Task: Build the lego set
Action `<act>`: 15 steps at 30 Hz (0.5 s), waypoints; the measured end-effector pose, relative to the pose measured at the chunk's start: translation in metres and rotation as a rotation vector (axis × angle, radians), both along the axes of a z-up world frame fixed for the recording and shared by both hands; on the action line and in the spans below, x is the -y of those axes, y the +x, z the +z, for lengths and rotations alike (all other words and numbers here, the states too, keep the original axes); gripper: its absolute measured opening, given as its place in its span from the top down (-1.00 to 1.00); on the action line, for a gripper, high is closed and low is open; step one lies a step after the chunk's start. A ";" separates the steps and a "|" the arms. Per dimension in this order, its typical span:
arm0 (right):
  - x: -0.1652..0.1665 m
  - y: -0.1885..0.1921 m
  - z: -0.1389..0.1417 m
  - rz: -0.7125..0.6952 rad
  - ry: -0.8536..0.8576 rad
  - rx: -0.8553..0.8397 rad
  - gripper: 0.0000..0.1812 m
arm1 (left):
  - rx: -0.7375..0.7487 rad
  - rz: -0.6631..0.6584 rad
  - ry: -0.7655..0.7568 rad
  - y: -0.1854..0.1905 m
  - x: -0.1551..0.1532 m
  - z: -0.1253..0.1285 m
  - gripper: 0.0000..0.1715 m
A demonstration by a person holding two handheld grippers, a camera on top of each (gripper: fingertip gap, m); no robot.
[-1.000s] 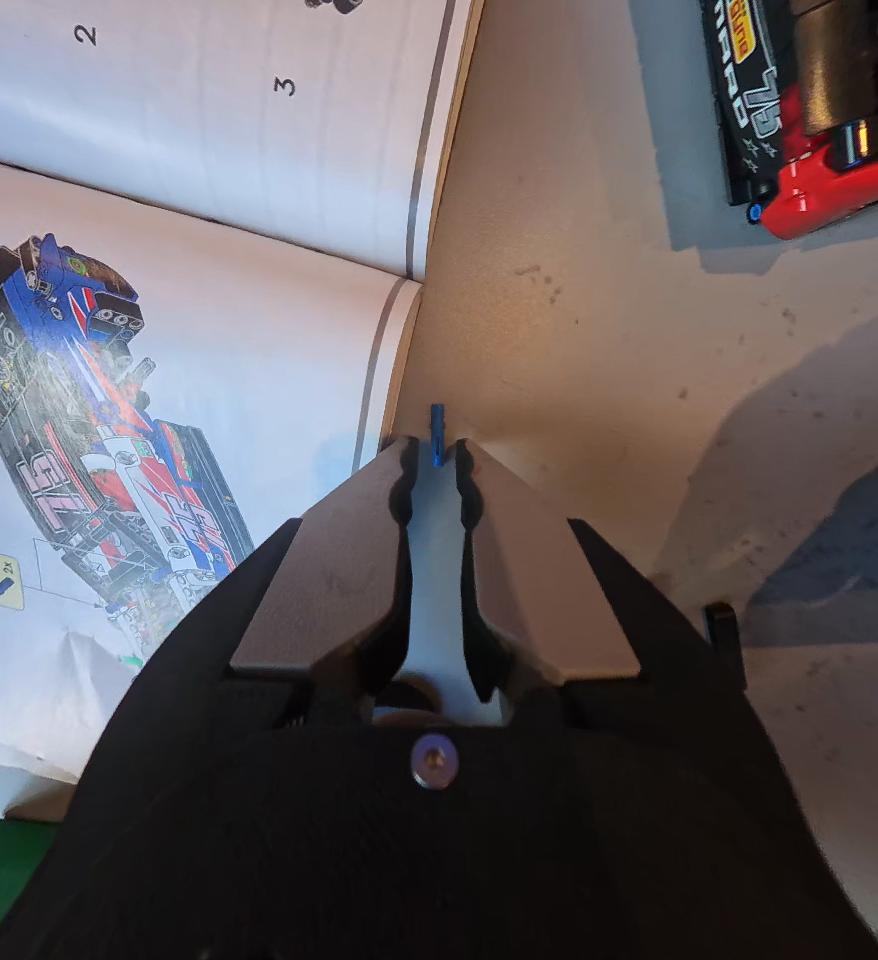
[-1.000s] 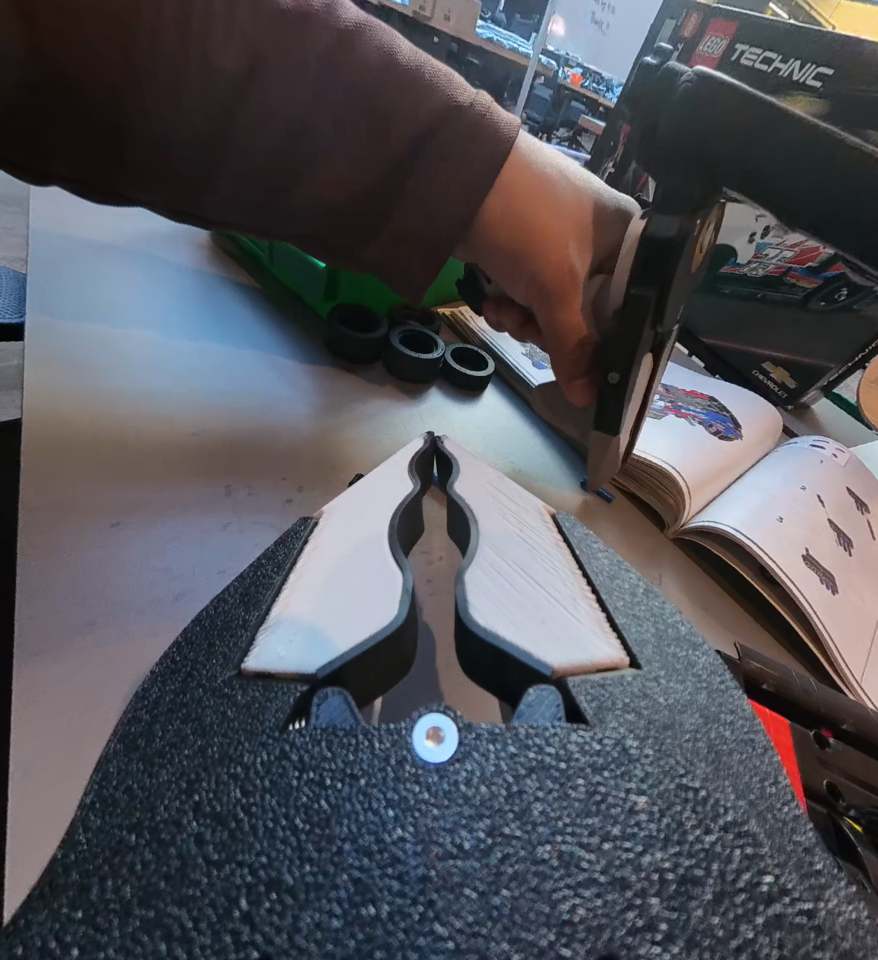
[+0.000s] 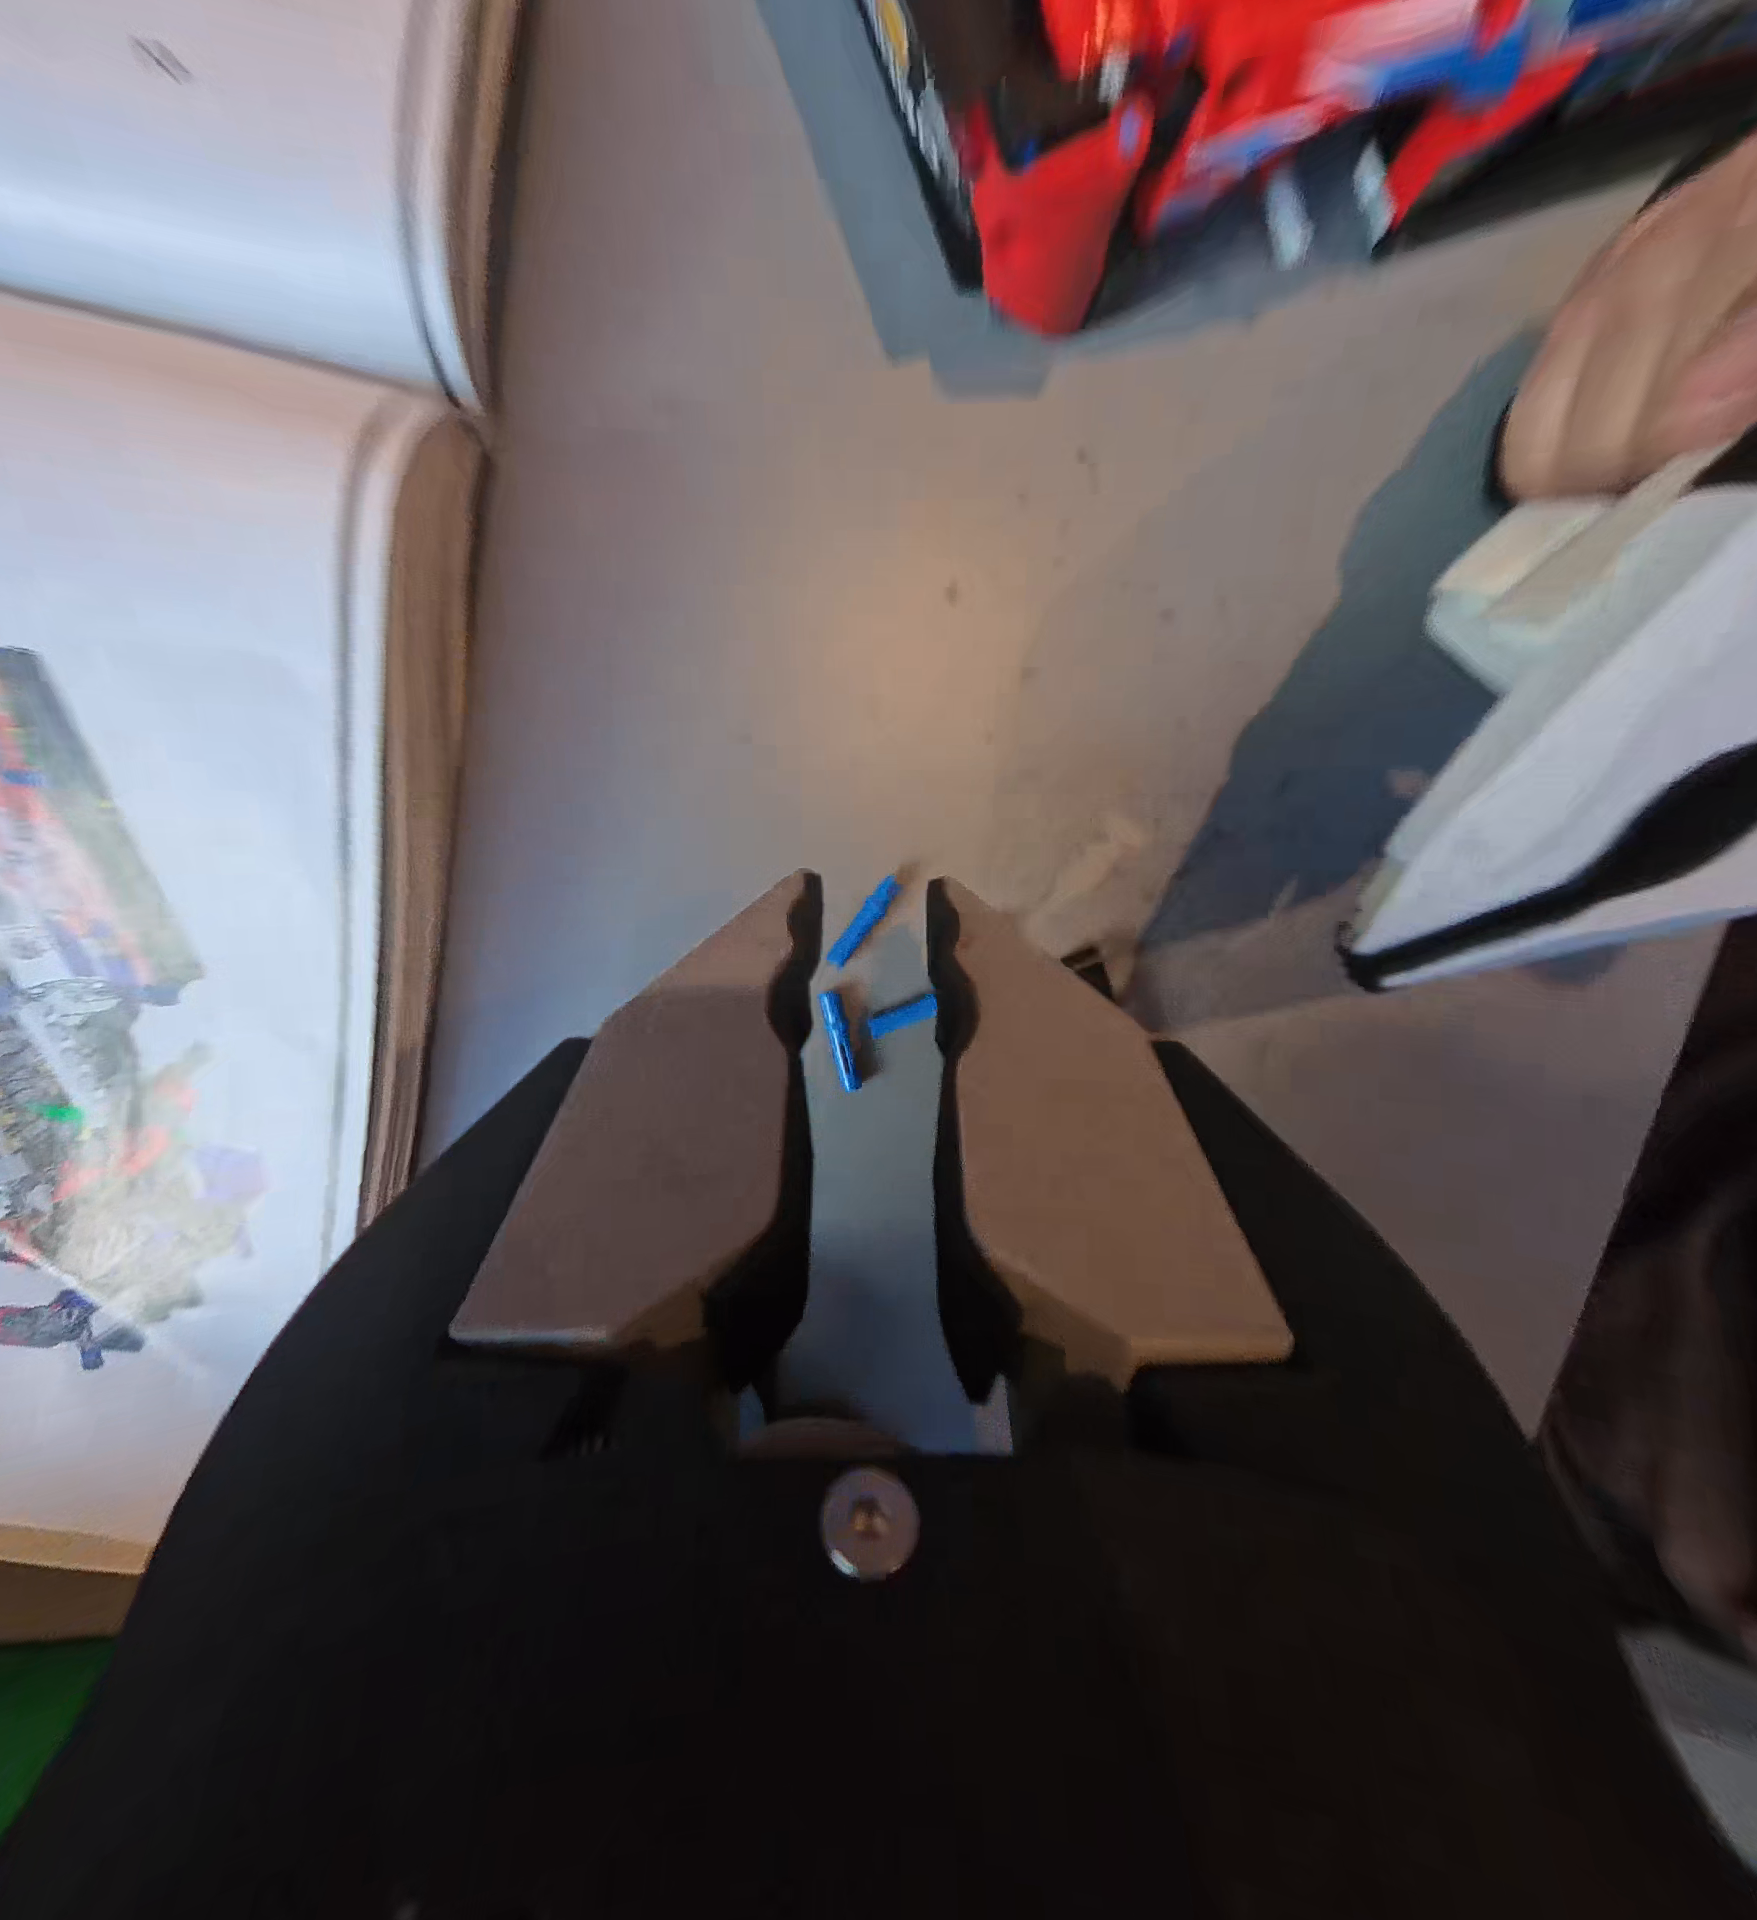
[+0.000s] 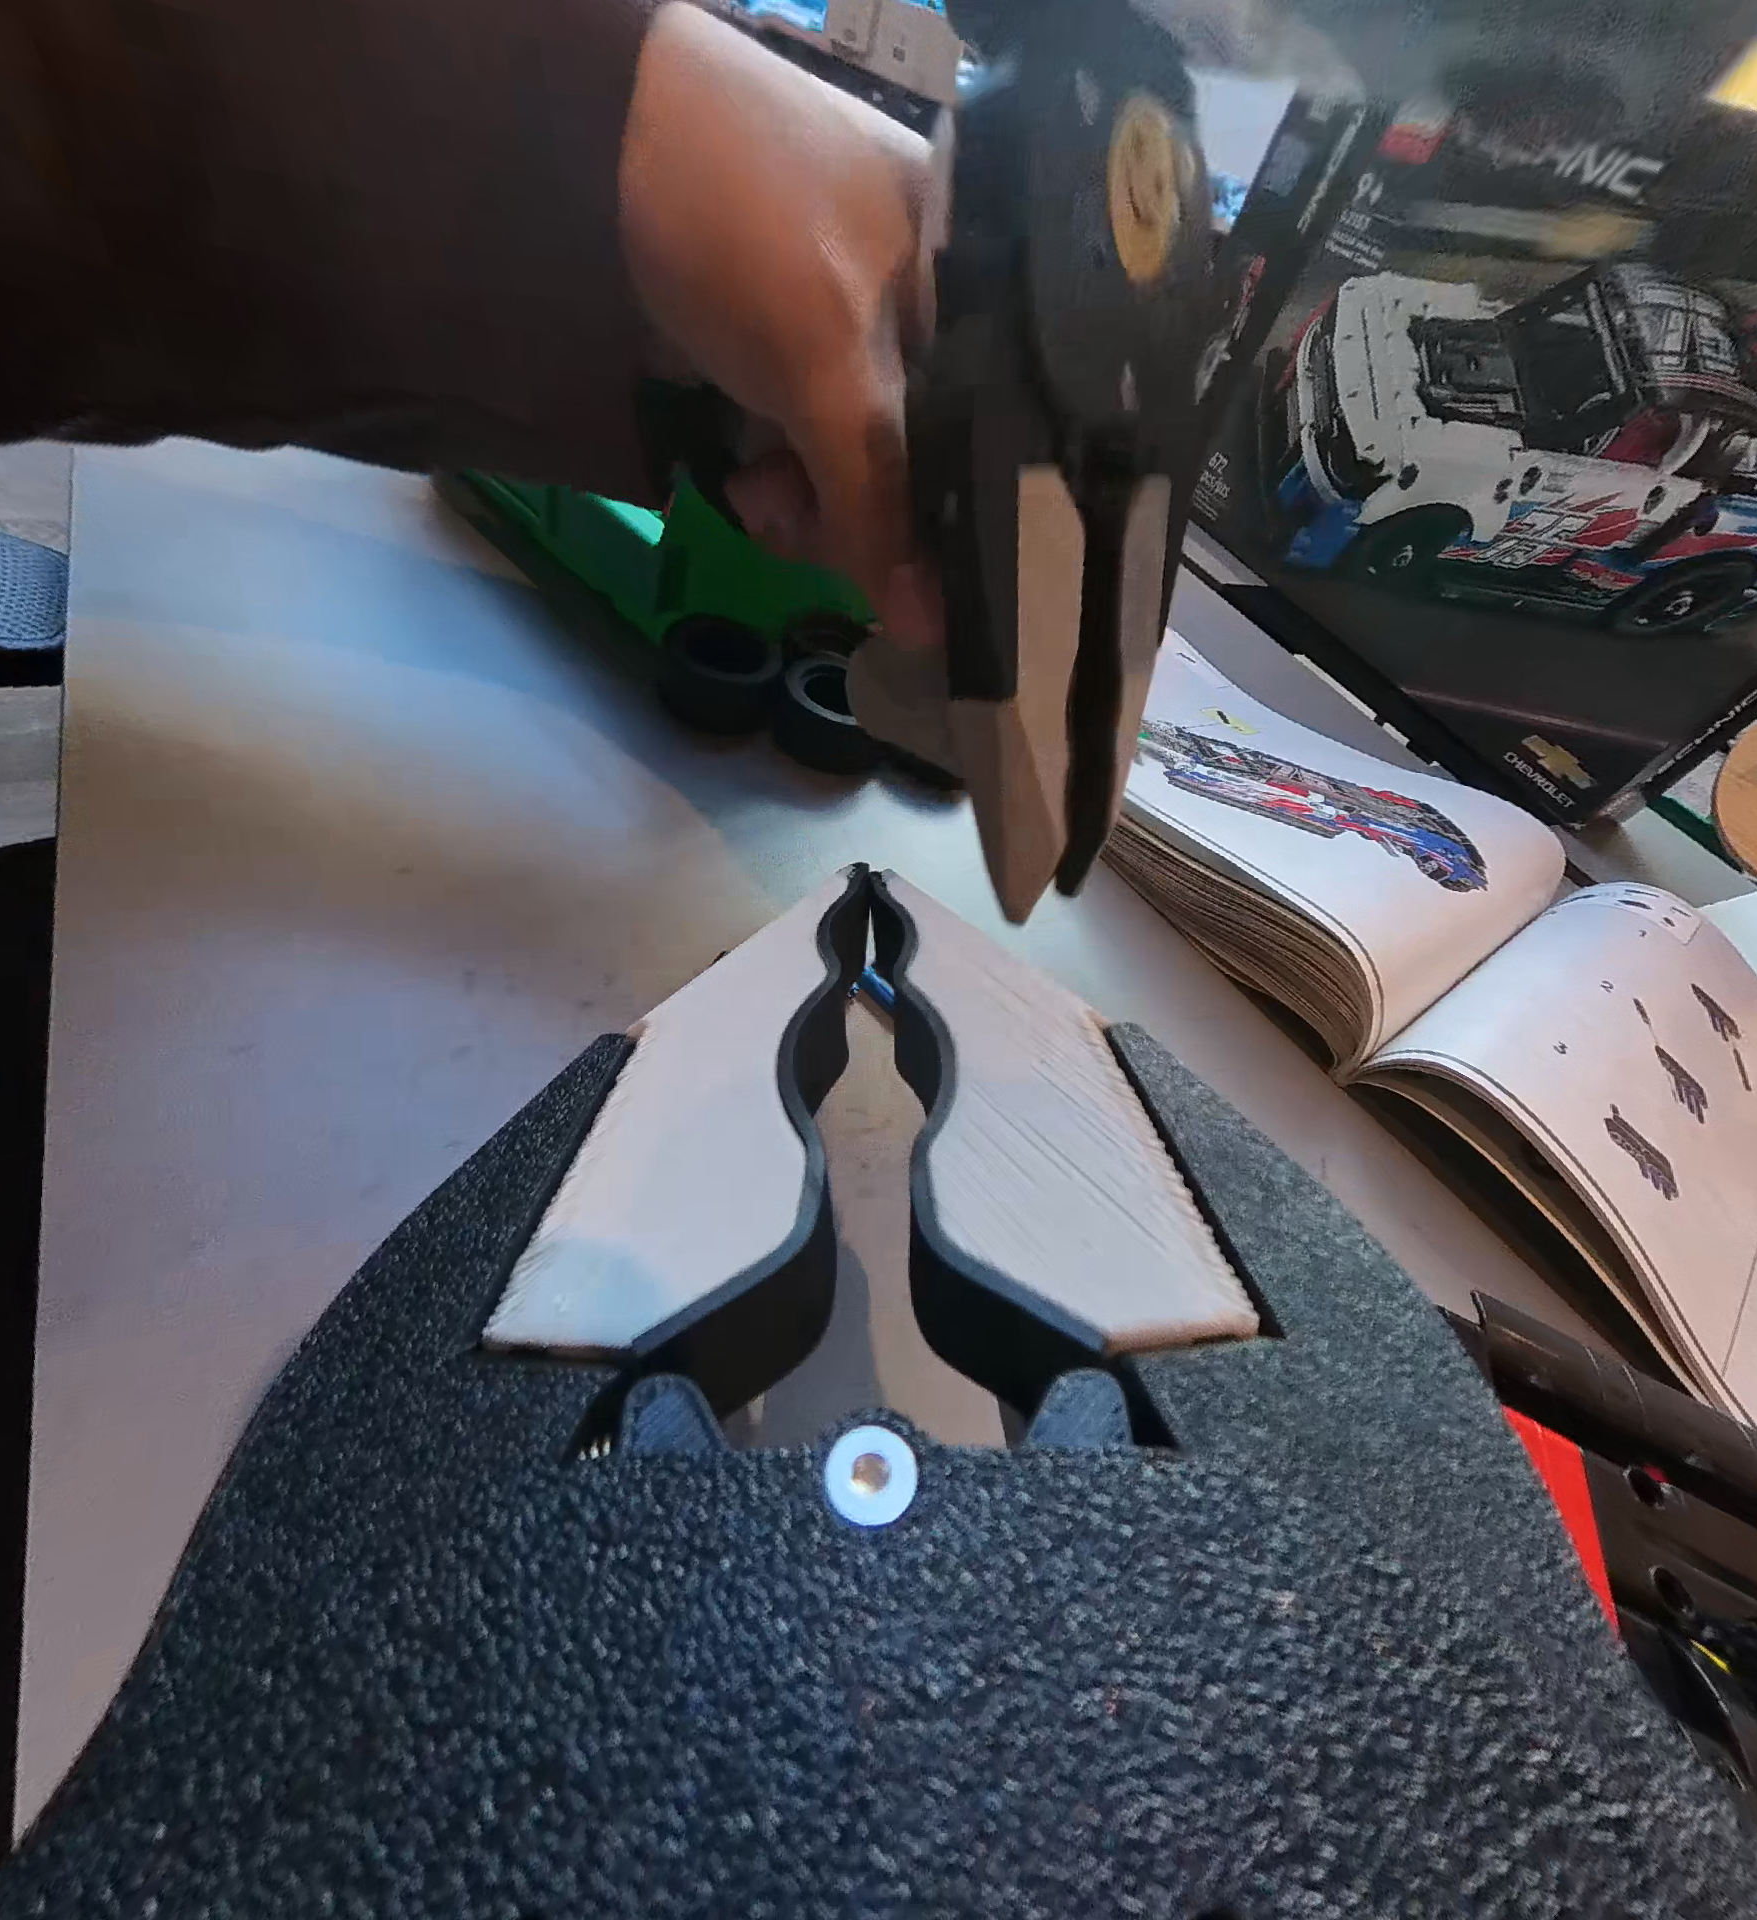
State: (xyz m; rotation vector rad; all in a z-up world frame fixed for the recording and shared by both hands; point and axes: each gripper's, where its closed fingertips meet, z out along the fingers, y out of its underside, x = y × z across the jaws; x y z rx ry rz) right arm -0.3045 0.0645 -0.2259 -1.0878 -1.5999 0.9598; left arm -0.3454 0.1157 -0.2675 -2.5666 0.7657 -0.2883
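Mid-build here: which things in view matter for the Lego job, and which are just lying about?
In play: blue pins below the open left gripper; instruction booklet; red-and-black car model; black tyres.
Lying about: set box; green tray.

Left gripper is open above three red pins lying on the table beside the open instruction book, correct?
Not quite: the pins are blue, not red. The left wrist view shows three of them lying on the table below the open left gripper, beside the open instruction book.
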 end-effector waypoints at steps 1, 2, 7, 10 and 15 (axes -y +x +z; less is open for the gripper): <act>0.000 0.000 0.000 -0.002 -0.002 -0.002 1.00 | 0.035 0.021 0.066 0.000 -0.003 0.011 0.78; -0.001 0.000 0.001 -0.005 -0.004 -0.005 1.00 | 0.067 0.045 0.145 0.000 -0.007 0.022 0.75; -0.003 0.000 0.002 -0.012 -0.022 -0.011 1.00 | 0.140 0.189 0.521 -0.004 -0.020 0.067 0.72; -0.004 -0.001 0.004 -0.011 -0.032 -0.019 1.00 | 0.169 0.222 0.725 0.005 -0.018 0.084 0.72; -0.006 -0.002 0.005 -0.020 -0.035 -0.026 1.00 | 0.132 0.172 0.885 0.006 0.006 0.069 0.79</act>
